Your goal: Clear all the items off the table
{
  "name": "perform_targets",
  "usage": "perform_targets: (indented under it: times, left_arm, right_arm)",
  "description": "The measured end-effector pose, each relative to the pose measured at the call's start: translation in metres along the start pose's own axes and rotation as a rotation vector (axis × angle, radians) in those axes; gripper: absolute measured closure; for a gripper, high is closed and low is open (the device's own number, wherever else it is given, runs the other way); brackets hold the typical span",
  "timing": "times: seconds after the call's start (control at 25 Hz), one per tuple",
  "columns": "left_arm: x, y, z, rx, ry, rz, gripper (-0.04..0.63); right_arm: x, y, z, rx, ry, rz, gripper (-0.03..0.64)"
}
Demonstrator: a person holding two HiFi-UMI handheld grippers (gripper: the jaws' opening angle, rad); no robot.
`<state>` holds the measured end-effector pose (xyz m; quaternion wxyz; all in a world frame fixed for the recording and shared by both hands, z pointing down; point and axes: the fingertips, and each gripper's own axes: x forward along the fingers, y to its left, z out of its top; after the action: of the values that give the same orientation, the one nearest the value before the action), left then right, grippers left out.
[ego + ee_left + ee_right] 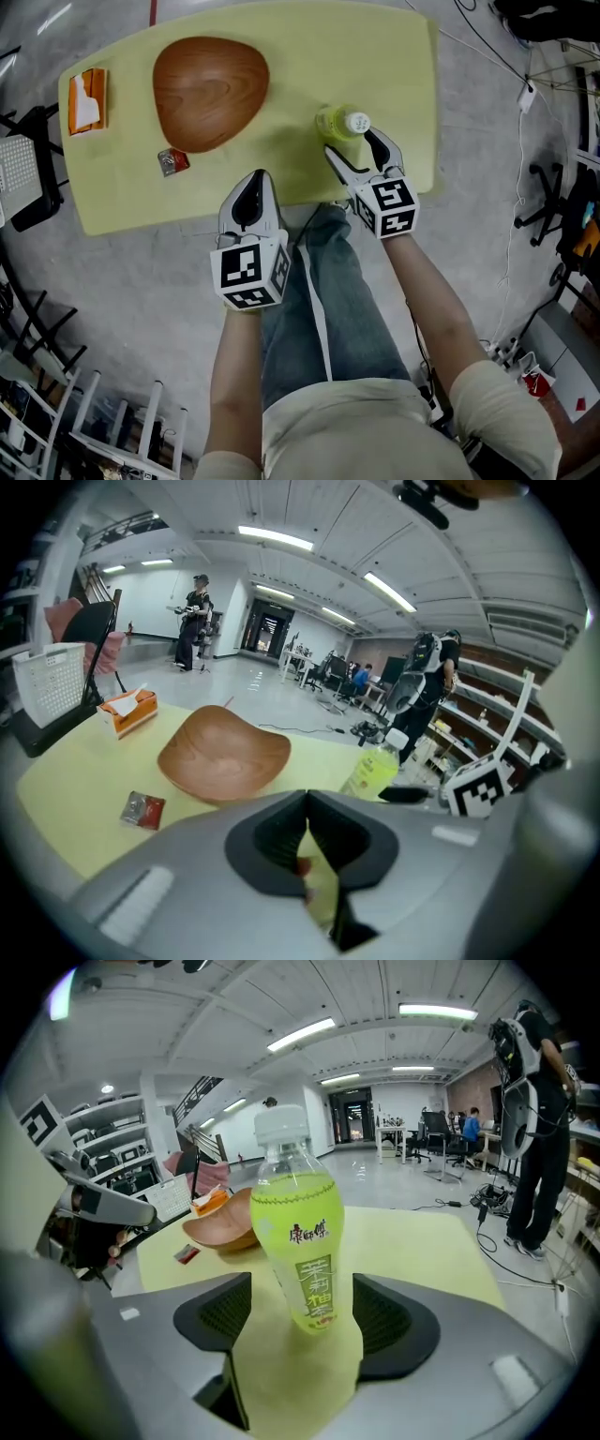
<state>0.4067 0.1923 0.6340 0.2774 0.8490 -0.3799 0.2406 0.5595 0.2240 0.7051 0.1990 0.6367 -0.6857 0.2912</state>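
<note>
Right gripper (352, 142) wide around bottle (345, 122) near table (394, 66) edge

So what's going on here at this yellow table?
A person is clearing the table with a hand-held gripper in each hand. The right hand-held gripper is open, with the upright green drink bottle standing between its jaws but not yet squeezed. The left hand-held gripper is at the table's near edge, jaws together, holding nothing. A wooden bowl, an orange box and a small red packet are on the table too.
</note>
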Motion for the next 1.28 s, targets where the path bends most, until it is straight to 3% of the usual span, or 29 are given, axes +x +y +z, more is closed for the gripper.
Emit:
perform_targets:
  times: [0.72, 1.28]
  left_arm:
    - [0.029, 0.012, -0.030, -0.019, 0.010, 0.018, 0.584]
    - [0.024, 0.016, -0.028, -0.027, 0.006, 0.035, 0.584]
  right_arm:
    - [0.061, -0.012, -0.009, -0.048, -0.012, 0.015, 0.264]
    - [0.065, -0.013, -0.009, -0.044, 0.019, -0.022, 0.322]
